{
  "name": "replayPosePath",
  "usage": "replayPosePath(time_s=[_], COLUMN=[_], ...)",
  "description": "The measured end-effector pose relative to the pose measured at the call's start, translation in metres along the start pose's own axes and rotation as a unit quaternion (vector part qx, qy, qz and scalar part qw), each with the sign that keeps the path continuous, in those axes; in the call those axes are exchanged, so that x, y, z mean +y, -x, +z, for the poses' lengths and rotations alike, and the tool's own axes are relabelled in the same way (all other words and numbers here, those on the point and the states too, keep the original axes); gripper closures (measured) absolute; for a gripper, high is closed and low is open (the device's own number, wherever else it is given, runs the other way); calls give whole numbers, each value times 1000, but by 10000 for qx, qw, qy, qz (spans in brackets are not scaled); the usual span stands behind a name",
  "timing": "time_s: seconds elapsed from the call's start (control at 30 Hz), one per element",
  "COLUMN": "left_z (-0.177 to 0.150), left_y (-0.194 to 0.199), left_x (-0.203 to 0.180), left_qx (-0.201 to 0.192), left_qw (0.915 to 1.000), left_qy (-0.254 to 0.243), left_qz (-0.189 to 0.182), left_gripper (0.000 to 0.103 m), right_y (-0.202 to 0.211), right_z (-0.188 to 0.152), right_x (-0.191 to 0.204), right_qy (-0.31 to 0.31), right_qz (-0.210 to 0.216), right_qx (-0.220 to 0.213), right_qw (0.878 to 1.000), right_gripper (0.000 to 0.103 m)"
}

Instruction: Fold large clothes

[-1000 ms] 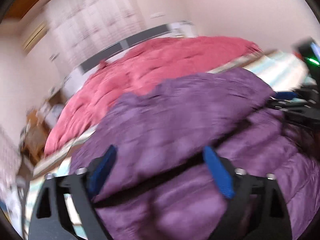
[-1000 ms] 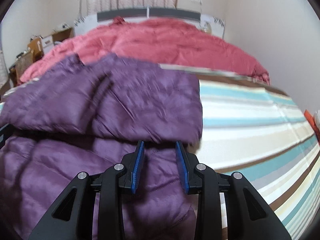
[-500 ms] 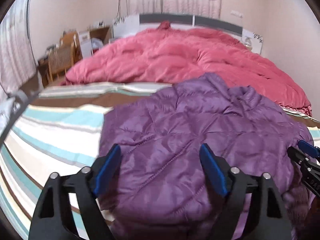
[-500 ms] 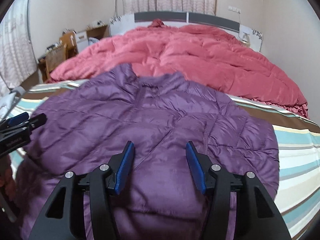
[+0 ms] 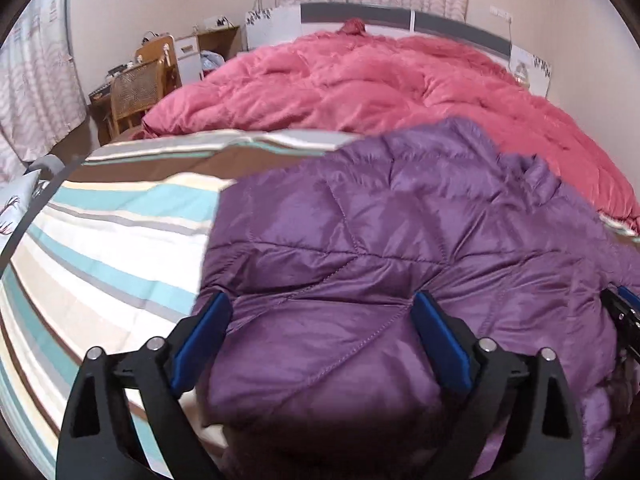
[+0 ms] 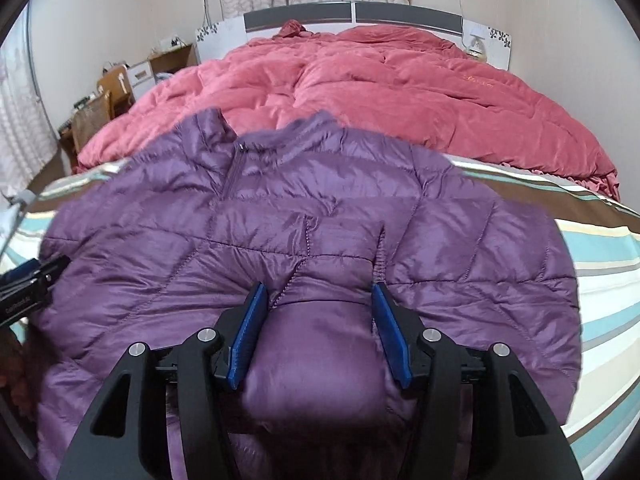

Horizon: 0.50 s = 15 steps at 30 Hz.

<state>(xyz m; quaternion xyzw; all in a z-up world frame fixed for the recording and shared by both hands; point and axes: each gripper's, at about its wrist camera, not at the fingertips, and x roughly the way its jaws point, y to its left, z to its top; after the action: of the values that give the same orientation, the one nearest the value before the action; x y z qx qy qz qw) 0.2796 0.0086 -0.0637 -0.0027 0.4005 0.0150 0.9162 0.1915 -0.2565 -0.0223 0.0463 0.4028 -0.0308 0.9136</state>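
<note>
A purple quilted puffer jacket (image 6: 320,208) lies spread on the striped bed, its collar and zip (image 6: 236,156) toward the far side. My right gripper (image 6: 319,288) points down over the near hem, and a puffy bulge of the jacket fills the gap between its blue pads (image 6: 248,332) without being pinched. Over the jacket (image 5: 380,240), at its left edge, my left gripper (image 5: 320,300) stands wide with its jaws opening. Padded fabric rises between its fingers (image 5: 202,336). Each view catches the other gripper at its edge: the right gripper (image 5: 624,312) and the left gripper (image 6: 32,280).
A pink duvet (image 5: 380,84) is heaped behind the jacket up to the headboard (image 6: 352,14). The striped sheet (image 5: 104,240) shows bare on both sides of the jacket. A wicker chair (image 5: 136,92) and a cluttered desk stand by the bed at far left.
The left view has rolled level and swung to the jacket's left edge. The folded-over part now lies flat, collar away. The right jaws have widened, and both grippers sank onto the near hem.
</note>
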Motion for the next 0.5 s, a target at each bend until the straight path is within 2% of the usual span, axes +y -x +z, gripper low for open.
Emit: replayPosePath(time_s=[0.2, 0.3, 0.37, 0.5], left_z=[39, 66, 87, 116], left_y=[26, 11, -10, -53], left_x=[-11, -33, -53, -79], left_qx=[-599, -486, -388, -91], left_qw=[9982, 9985, 9982, 9972], left_qy=[-2, -237, -448, -711], left_qz=[-94, -131, -77, 194], left_gripper=[6, 6, 6, 6], right_y=[26, 10, -7, -42], right_z=[30, 60, 80, 107], right_x=[-12, -14, -9, 2], right_qy=[-116, -254, -120, 183], right_qz=[167, 110, -2, -159], right_qx=[-517, -451, -387, -196], right_qw=[9985, 9986, 9992, 9995], right_gripper=[49, 49, 49, 49])
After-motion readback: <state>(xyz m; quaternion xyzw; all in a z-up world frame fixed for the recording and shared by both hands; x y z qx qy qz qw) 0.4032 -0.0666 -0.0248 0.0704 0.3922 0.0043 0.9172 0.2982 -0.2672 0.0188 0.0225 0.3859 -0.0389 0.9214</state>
